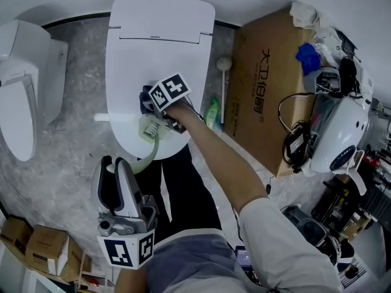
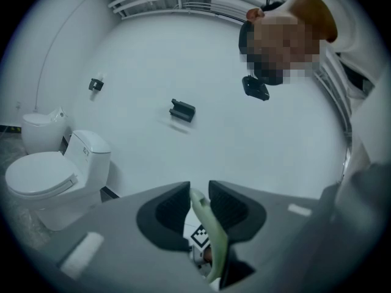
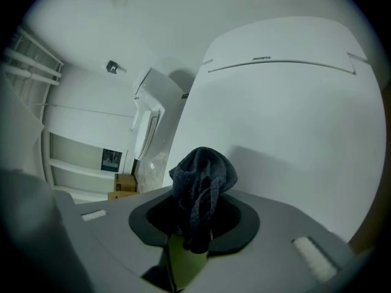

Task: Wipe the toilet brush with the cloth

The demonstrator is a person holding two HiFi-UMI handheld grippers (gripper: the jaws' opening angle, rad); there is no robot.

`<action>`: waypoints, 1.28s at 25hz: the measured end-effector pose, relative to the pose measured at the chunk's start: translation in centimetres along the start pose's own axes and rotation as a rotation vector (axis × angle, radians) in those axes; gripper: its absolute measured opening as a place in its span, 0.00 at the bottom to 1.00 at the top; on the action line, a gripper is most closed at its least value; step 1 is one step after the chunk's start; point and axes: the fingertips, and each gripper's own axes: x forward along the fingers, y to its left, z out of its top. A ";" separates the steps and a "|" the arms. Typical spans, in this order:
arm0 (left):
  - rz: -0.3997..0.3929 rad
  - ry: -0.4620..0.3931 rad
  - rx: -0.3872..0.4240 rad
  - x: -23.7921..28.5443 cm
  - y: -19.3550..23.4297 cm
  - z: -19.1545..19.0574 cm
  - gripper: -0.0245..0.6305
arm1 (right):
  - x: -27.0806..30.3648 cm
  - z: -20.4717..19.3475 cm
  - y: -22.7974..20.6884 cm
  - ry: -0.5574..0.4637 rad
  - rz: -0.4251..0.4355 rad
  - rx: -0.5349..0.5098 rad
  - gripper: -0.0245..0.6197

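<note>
In the head view, the toilet brush has a pale green handle (image 1: 153,149) that curves up to its head (image 1: 149,127) over the closed white toilet lid (image 1: 160,47). My left gripper (image 1: 115,165) is low at the left, shut on the handle's end. The left gripper view shows that green handle (image 2: 209,227) pinched between the jaws of the left gripper (image 2: 198,195). My right gripper (image 1: 153,110) is over the lid's front, shut on a dark cloth (image 1: 146,96) right by the brush head. In the right gripper view the cloth (image 3: 202,182) bulges out of the right gripper (image 3: 195,215), with green brush (image 3: 183,260) beneath.
A second white toilet (image 1: 24,84) stands at the left. A large cardboard box (image 1: 269,84) lies to the right, with a white-headed stick (image 1: 223,72) and a green bottle (image 1: 212,112) beside it. Small cardboard boxes (image 1: 43,249) sit bottom left, and cluttered appliances (image 1: 342,133) at the right.
</note>
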 end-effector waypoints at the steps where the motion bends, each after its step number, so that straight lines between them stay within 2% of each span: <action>1: -0.001 0.000 0.000 0.1 0.0 0.0 0.04 | 0.0 -0.1 -0.2 -0.009 0.002 0.017 0.20; 9: -0.007 -0.001 0.000 0.1 0.0 -0.1 0.04 | -0.4 -0.5 -1.7 -0.081 -0.003 0.121 0.21; 22: -0.016 0.000 0.005 0.5 -0.3 -0.1 0.04 | -1.1 -2.1 -3.8 -0.203 0.069 0.358 0.21; 32: -0.019 0.002 0.011 0.8 -0.6 -0.1 0.04 | -1.8 -3.0 -4.3 -0.290 0.069 0.448 0.21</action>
